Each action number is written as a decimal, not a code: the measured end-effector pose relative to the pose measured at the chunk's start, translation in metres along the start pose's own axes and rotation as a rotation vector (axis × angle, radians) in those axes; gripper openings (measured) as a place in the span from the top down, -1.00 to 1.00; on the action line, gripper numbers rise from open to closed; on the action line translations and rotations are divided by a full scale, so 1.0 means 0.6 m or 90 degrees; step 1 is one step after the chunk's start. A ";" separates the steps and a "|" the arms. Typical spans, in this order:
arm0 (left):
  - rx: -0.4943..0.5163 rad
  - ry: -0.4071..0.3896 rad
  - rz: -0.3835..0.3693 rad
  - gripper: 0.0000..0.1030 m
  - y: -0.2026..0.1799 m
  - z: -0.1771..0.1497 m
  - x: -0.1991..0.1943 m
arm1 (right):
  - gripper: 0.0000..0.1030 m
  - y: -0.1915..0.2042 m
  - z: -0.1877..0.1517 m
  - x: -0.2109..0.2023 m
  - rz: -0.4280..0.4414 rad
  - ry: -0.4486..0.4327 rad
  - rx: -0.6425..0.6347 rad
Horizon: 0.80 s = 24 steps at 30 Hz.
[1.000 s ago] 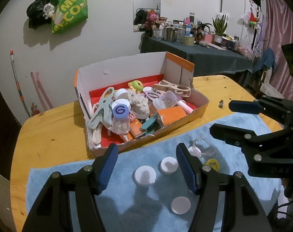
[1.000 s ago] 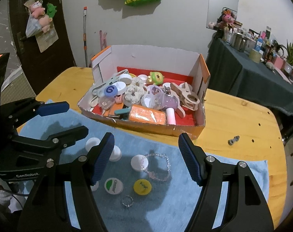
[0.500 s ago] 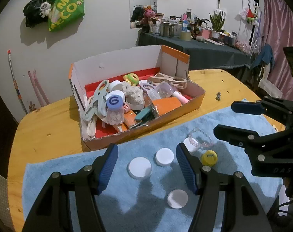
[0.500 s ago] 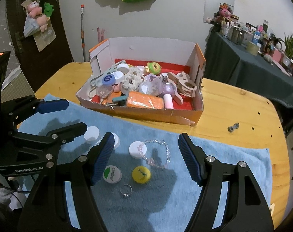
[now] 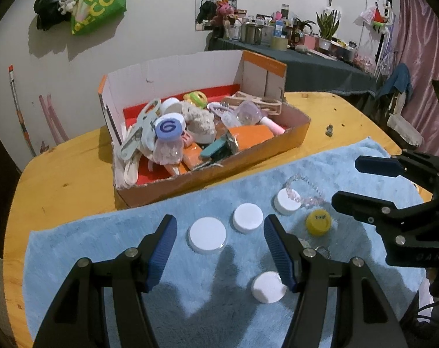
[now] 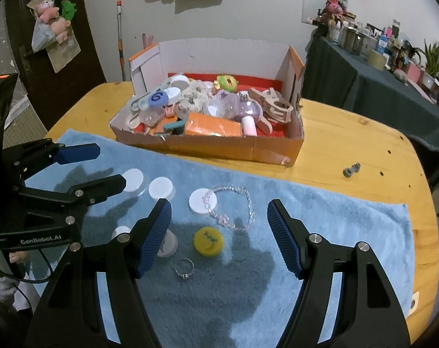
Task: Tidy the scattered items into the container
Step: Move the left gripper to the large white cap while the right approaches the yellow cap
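Cardboard box point(image 6: 219, 148) on the tabletop point(image 6: 350, 145), crowded with clips, caps and an orange packet; white caps point(image 5: 208, 235), yellow cap point(image 6: 208, 241), bracelet point(image 6: 242, 203) and ring point(image 6: 184, 269) lie on the blue towel point(image 6: 321, 217) beneath the left tool point(image 5: 219, 229) and right tool point(image 6: 219, 214), both spread apart and empty.

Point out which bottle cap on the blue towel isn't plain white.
The yellow cap, lying between the right gripper's open fingers beside the bead bracelet. The nearby caps, like this white cap, show plain white tops.
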<state>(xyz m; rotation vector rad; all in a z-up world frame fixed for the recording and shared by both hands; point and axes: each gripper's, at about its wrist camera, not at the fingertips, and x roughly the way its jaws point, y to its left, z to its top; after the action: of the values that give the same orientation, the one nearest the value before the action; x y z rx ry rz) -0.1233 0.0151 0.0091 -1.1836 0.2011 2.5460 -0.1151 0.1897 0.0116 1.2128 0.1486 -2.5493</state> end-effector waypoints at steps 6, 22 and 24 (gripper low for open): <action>-0.006 0.022 -0.014 -0.26 0.008 -0.009 0.024 | -0.32 -0.007 -0.017 0.016 0.003 0.019 0.011; 0.019 0.046 0.000 -0.26 0.011 -0.017 0.055 | -0.32 -0.013 -0.045 0.048 0.008 0.052 0.028; 0.019 0.049 0.001 -0.26 0.012 -0.019 0.059 | -0.32 -0.014 -0.046 0.050 0.008 0.054 0.031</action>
<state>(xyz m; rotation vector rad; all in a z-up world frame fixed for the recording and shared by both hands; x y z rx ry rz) -0.1390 0.0135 -0.0249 -1.2720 0.2576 2.4914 -0.1150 0.1968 -0.0294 1.3363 0.0986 -2.5055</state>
